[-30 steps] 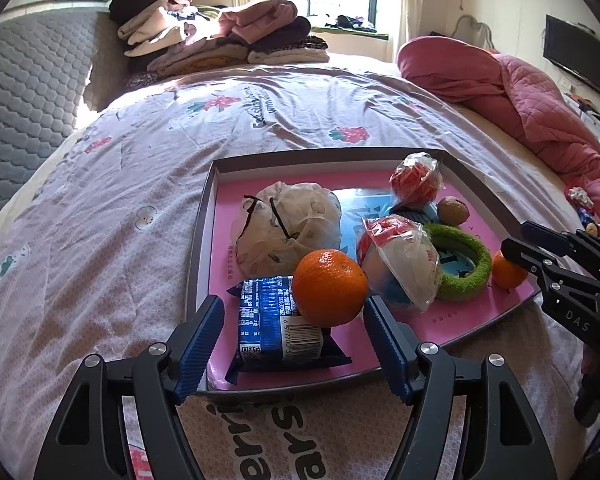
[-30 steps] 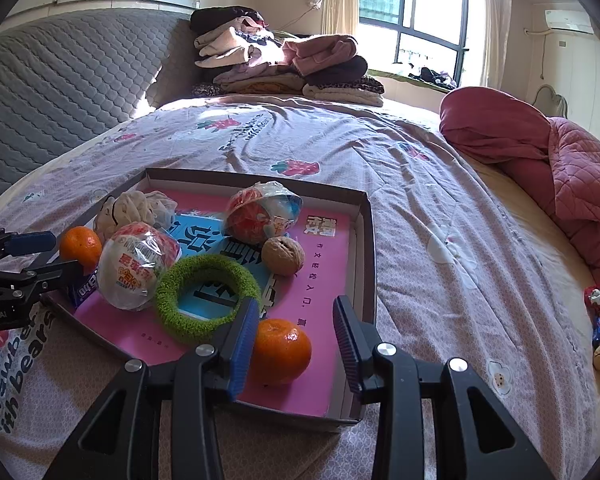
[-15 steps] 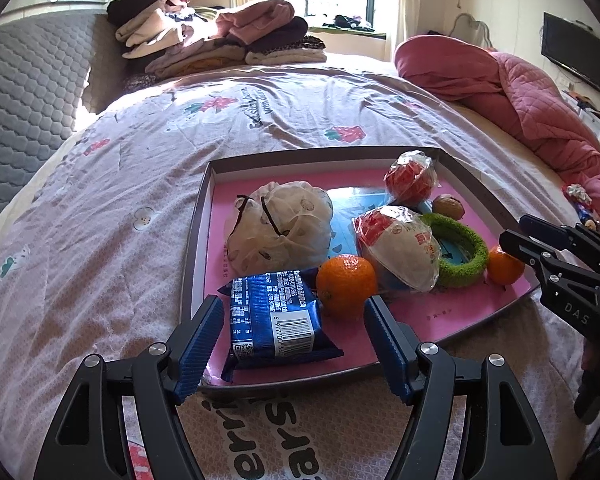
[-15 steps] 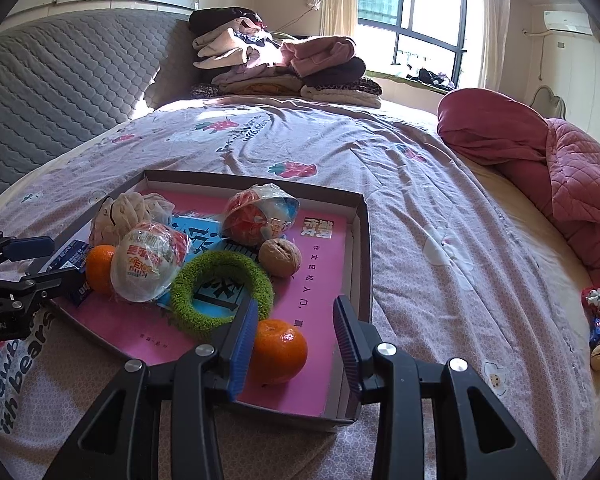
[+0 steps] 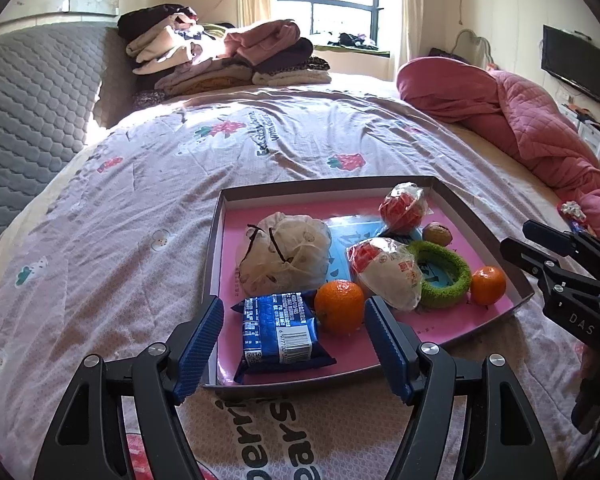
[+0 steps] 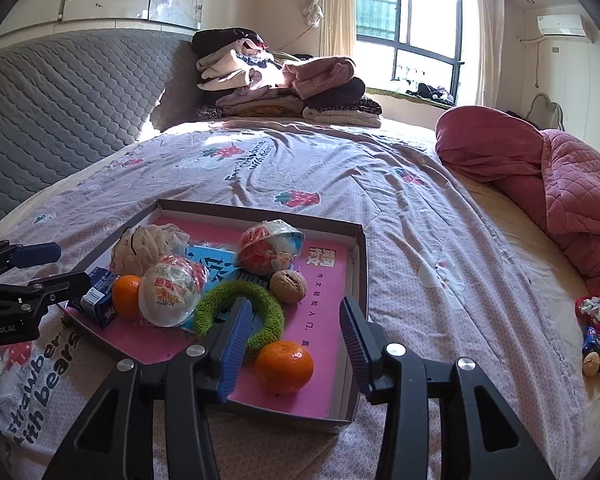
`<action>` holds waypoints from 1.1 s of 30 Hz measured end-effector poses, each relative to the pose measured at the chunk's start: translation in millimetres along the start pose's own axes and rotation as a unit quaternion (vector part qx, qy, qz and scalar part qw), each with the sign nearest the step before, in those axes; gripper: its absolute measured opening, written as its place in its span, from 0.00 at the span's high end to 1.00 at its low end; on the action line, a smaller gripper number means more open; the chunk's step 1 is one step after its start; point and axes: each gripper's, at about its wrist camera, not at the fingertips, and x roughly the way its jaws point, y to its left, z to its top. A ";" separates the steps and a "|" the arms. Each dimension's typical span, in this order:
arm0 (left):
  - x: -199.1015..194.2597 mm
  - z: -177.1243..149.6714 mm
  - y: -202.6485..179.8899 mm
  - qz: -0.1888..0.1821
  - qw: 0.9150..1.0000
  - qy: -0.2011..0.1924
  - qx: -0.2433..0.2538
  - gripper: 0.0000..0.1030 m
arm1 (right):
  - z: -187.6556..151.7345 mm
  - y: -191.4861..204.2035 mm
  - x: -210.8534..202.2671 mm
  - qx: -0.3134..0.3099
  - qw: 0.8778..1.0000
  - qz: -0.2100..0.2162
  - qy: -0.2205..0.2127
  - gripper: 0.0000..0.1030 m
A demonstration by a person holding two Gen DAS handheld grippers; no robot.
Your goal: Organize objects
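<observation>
tray (image 5: pixel 476 216): oranges, blue packet (image 5: pixel 278 330), green ring (image 5: pixel 444 276) | left claw (image 5: pixel 294 344) wide, empty | right claw (image 6: pixel 292 334) opening, empty

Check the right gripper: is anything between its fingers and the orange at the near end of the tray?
Nothing visible blocks it. The orange lies free on the tray between the opening jaws of the right gripper, untouched. The green ring sits just behind the left finger.

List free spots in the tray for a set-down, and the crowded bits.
Free: pink floor of the tray between the walnut and its right wall, and the far left corner behind the white bag. Crowded: the middle and near edge, where green ring, wrapped balls, oranges and blue packet touch.
</observation>
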 end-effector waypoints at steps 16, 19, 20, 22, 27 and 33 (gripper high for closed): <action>-35.2 2.0 -0.5 0.015 0.999 -0.029 -0.028 0.25 | 11.6 7.8 -31.8 0.008 0.999 0.020 -0.034 0.52; -39.9 1.5 -2.0 0.016 0.999 -0.030 -0.030 0.25 | 12.6 9.1 -39.1 0.009 0.999 0.022 -0.041 0.52; -41.7 1.0 -2.7 0.019 0.999 -0.031 -0.030 0.25 | 13.5 9.6 -41.8 0.010 0.999 0.023 -0.044 0.52; -45.3 -0.2 -3.7 0.022 0.999 -0.033 -0.028 0.25 | 14.7 10.5 -46.9 0.009 0.998 0.024 -0.048 0.52; -56.4 -1.5 -8.1 0.027 0.998 -0.043 -0.025 0.25 | 15.0 10.6 -60.2 0.014 0.998 0.033 -0.058 0.51; -71.9 -6.5 -9.8 0.033 0.998 -0.054 -0.026 0.25 | 13.7 11.3 -74.7 0.019 0.997 0.036 -0.068 0.51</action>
